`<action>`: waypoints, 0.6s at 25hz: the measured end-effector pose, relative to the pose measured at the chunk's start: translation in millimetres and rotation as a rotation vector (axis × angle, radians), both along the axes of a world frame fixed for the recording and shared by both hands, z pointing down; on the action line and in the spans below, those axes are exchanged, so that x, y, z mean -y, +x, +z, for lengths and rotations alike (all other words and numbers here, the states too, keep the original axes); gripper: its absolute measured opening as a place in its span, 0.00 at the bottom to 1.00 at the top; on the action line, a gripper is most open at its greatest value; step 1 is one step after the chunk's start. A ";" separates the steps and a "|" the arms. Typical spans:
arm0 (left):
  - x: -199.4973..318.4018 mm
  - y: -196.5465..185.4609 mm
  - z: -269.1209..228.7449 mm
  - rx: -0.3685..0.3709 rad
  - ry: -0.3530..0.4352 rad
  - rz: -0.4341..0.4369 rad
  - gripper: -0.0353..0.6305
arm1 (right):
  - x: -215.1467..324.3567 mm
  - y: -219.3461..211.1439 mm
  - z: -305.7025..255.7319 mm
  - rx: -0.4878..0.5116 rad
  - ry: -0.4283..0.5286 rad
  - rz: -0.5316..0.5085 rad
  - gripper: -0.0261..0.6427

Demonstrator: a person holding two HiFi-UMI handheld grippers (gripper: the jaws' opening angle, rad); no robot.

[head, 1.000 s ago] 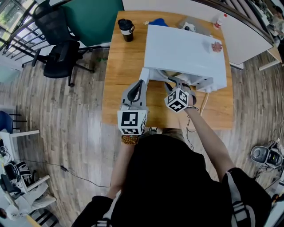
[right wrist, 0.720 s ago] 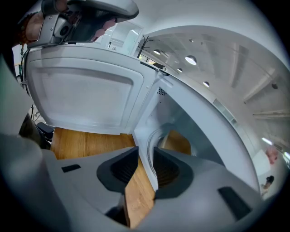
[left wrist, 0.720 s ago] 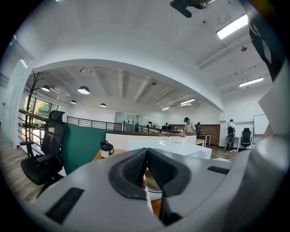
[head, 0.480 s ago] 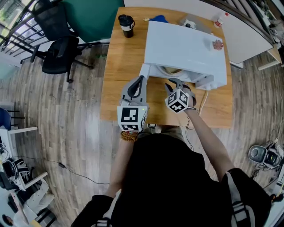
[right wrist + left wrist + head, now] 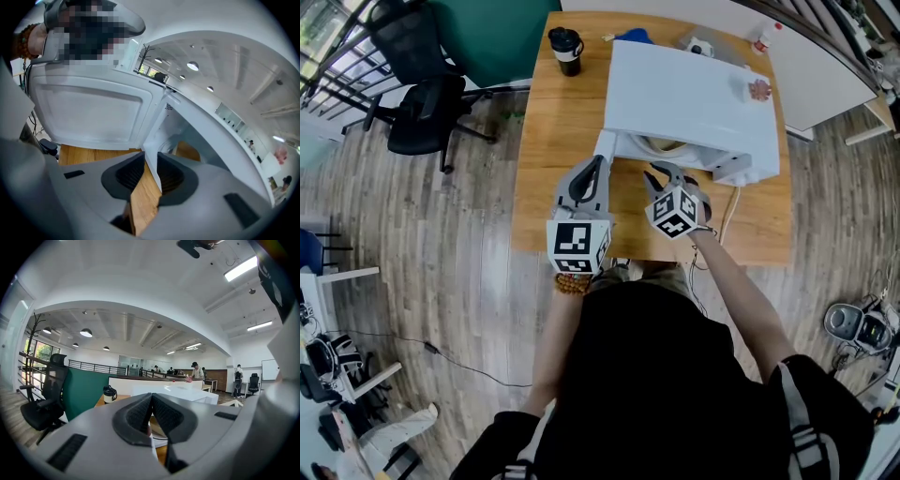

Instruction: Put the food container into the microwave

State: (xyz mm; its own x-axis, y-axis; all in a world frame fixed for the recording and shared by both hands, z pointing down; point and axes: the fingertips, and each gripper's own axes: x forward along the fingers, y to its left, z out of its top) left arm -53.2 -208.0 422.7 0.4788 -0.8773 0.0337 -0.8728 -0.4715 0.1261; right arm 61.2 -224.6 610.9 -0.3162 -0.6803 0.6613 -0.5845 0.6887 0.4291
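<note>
A white microwave (image 5: 689, 94) stands on the wooden table (image 5: 553, 141) with its door (image 5: 604, 148) swung open to the left. Inside the cavity lies a round pale food container (image 5: 661, 147), partly hidden by the top; in the right gripper view only a tan patch (image 5: 187, 151) shows there. My left gripper (image 5: 598, 167) is at the door's free edge, its pads (image 5: 140, 413) shut on that thin white edge. My right gripper (image 5: 661, 172) hovers just before the opening, tilted down. Its jaws (image 5: 149, 173) are open and have just been closing, with only table and microwave frame showing between them.
A black cup (image 5: 566, 43) stands at the table's far left, a blue object (image 5: 633, 39) and a small bottle (image 5: 759, 42) behind the microwave. A white cable (image 5: 731, 211) hangs at the front right. Office chairs (image 5: 431, 112) stand on the floor to the left.
The right gripper has turned slightly in front of the microwave opening. The left gripper and the door have stayed where they were.
</note>
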 end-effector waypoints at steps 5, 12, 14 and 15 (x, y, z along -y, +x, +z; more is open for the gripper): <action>2.1 -0.6 -0.4 -0.008 -0.001 -0.004 0.08 | -4.2 -6.9 -0.5 0.049 -0.025 -0.015 0.18; 1.7 -1.1 -2.0 -0.016 0.003 0.000 0.08 | -12.7 -18.2 -8.1 0.185 -0.089 0.026 0.14; 1.3 -0.9 -2.3 -0.016 0.004 0.000 0.08 | -12.8 -21.5 -17.0 0.180 -0.051 0.009 0.13; 1.2 -0.7 -2.3 -0.014 0.005 0.000 0.08 | -11.9 -22.7 -22.1 0.181 -0.033 0.006 0.13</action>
